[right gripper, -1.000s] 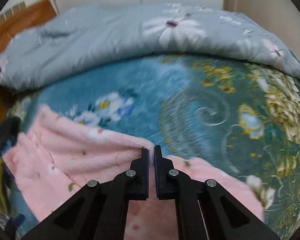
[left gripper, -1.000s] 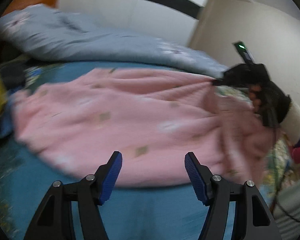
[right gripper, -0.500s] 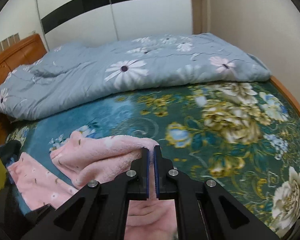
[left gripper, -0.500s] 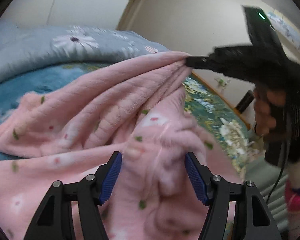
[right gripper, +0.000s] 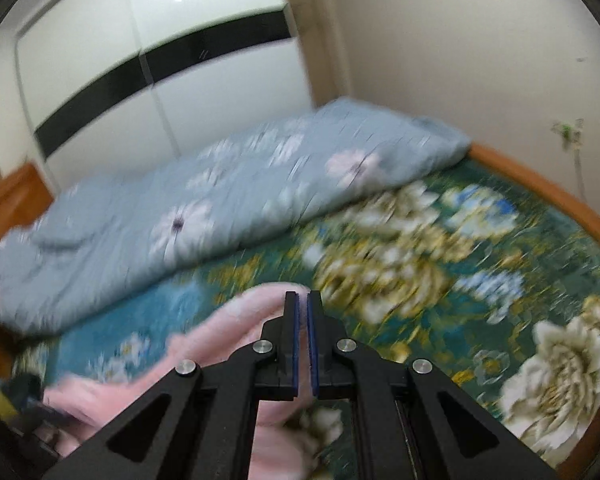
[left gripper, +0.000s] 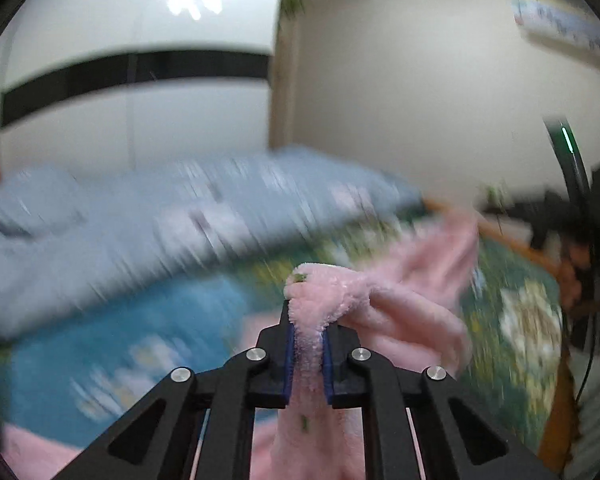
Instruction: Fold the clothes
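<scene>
Floral bedsheet (right gripper: 440, 280); left gripper (left gripper: 307, 336) pinches fluffy, seemingly bunched pink garment (left gripper: 400, 300)

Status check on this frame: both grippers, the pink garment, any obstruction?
Left gripper just closed on pink garment. Right gripper shut on its other end. Garment lifted off the bedspread. Nothing in the way.

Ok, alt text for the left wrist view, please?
The left tongs are shut on a bunch of the pink fleece garment, lifted above the floral bedsheet. A grey-blue quilt lies behind, blurred.
</scene>
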The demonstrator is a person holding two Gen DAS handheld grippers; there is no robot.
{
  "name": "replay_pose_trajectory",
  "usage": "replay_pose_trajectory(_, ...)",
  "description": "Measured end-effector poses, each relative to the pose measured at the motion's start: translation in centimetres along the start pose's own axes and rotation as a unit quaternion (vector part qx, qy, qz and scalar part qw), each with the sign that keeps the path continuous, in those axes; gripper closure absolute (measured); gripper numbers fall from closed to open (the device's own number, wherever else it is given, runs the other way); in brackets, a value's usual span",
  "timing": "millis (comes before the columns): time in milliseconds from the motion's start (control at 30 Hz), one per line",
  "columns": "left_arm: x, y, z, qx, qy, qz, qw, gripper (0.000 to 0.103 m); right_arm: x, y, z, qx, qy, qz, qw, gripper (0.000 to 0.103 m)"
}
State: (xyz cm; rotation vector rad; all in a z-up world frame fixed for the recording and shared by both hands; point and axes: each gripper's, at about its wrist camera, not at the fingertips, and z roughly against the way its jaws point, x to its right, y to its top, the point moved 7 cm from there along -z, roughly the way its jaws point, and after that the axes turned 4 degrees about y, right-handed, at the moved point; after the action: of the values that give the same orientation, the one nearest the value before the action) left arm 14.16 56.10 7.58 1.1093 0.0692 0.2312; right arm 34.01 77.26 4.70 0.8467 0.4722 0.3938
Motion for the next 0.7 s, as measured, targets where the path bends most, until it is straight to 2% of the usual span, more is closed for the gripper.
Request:
replay_pose_trajectory(33,-1.5,2.6,1.8,0.032,0.015,0.005,0.9994,0.091,0.7,1.4,1.4,0.027,-0.011,-0.006,1.0,0.103)
replay_pose_trajectory(100,-3.7,4.7,4.7,0.068,0.033,0.006,0.9971,0.091,2.0,3.3,3.8,0.059,-0.019,-0.018,0.998,0.103)
replay_pose_trajectory(167,-5.3,5.4,6.7,0.086,0.043,0.006,0.9953,0.091,3.0,4.5,5.5,0.074,-0.017,-0.029,0.997,0.103)
replay_pose_trajectory(233,-6.4,4.8,7.7,0.09,0.059,0.0,0.9942,0.091,3.7,3.9,5.4,0.066,-0.019,-0.026,0.997,0.103)
replay_pose_trajectory(333,-8.4,2.3,9.8,0.089,0.083,-0.008,0.9925,0.091,3.7,1.2,3.5,0.026,-0.011,-0.024,0.999,0.103)
replay_pose_trajectory(500,-11.7,-4.5,17.5,0.092,0.1,0.009,0.9906,0.091,1.9,-4.5,-0.3,-0.04,0.03,-0.008,0.999,0.103)
replay_pose_trajectory(667,-16.2,-12.8,22.6,0.059,0.19,0.025,0.9796,0.091,-1.1,-10.7,-3.9,-0.102,0.099,-0.013,0.99,0.103)
replay_pose_trajectory(700,-17.7,-14.6,23.3,0.044,0.209,0.046,0.9759,0.091,-1.7,-11.7,-4.5,-0.113,0.114,-0.019,0.987,0.103)
